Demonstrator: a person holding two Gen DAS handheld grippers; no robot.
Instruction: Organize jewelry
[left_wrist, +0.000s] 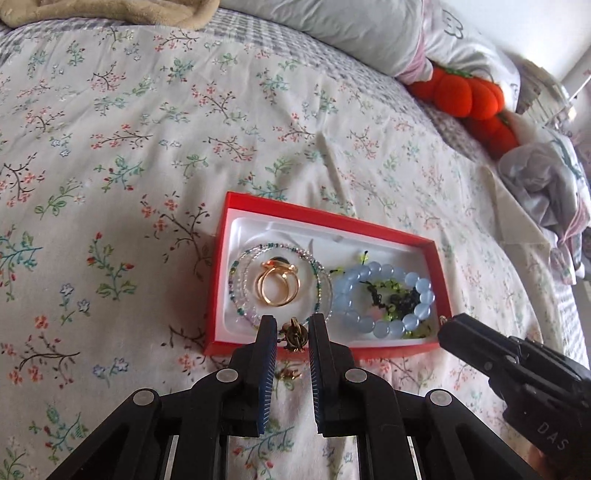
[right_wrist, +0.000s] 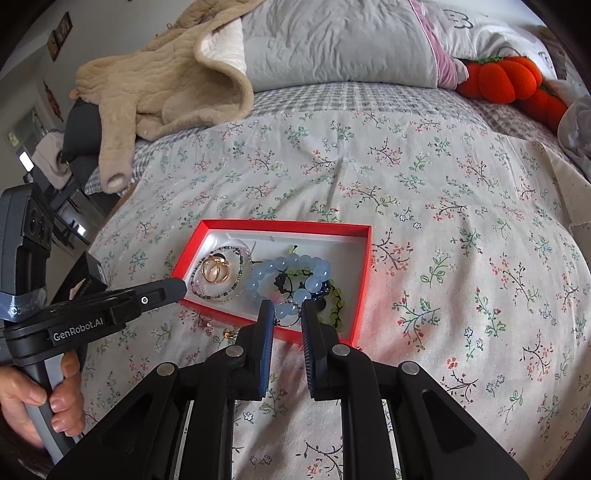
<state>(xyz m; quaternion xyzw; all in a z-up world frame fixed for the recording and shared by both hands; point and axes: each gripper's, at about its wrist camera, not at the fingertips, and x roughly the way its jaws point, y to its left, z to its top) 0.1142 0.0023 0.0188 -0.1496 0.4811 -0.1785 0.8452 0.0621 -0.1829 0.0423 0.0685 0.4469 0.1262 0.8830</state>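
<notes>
A: Left gripper (left_wrist: 293, 334) is being noted with its fingers drawn close on a small bronze-gold trinket (left_wrist: 294, 336), probably an earring; it is being pinched at the tips, just over the near wall of the red box (left_wrist: 325, 216). A second small gold piece (left_wrist: 290, 374) is lying on the bedspread just in front of the box.

B: Right gripper (right_wrist: 288, 314) is being recorded with fingers narrowed on one bead of the blue bead bracelet (right_wrist: 291, 275), which is lying inside the box at its near edge. Whether the pads are actually pressing the bead cannot be told.

A: Handling is being judged as follows: the trinket is light, hard and small, so it is likely to be dropped or twisted out if the pinch is eased. It is best taken across its thickest part.

B: The bracelet is being judged as smooth, round-beaded and strung loosely; slipping is expected. A hold on the cord between beads may be surer. The gold rings (left_wrist: 277, 286) and the thin beaded bangles (left_wrist: 243, 291) are being left in the box's left half.

A: Surface is being logged: a soft floral bedspread (left_wrist: 110, 184), wrinkled, so small pieces may be lost in folds. Pillows (right_wrist: 332, 44), a beige blanket (right_wrist: 166, 85) and orange plush pumpkins (right_wrist: 506, 75) are being seen at the head of the bed.
</notes>
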